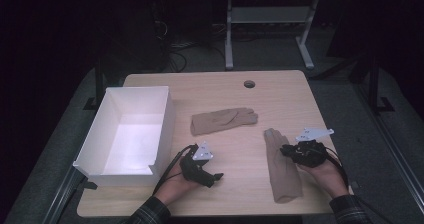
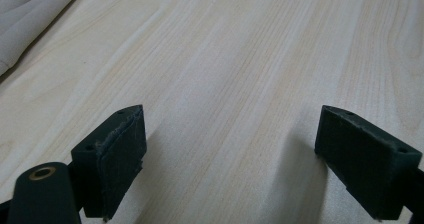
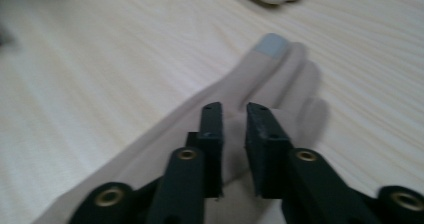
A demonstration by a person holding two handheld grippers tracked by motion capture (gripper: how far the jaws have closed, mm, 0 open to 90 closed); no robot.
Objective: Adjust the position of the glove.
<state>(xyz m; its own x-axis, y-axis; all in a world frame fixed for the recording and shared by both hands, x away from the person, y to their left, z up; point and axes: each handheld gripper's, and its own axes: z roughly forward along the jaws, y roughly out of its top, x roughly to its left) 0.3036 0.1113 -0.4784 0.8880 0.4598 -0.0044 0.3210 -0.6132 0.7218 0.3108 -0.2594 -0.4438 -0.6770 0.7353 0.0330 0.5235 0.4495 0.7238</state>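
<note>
High view: a wooden table point(image 1: 280, 91) holds a white box point(image 1: 131, 134) at nine o'clock and two tan gloves. The far glove point(image 1: 223, 120) lies flat near the centre. The near glove point(image 1: 282, 166) lies at four o'clock, its grey-tipped finger toward twelve. The right gripper point(image 1: 289, 150) rests over its middle; the left gripper point(image 1: 216, 175) waits at six o'clock over bare wood.

Left gripper view: the jaws stand wide apart with nothing between them, and a pale cloth edge shows at eleven o'clock.

Right gripper view: the jaws are parted by a narrow gap just above the near glove point(image 3: 260, 84), pinching nothing that I can see.

The cloth is thin, limp and smooth. I judge a shallow bite could slip off it, or catch one layer and let the rest trail.
</note>
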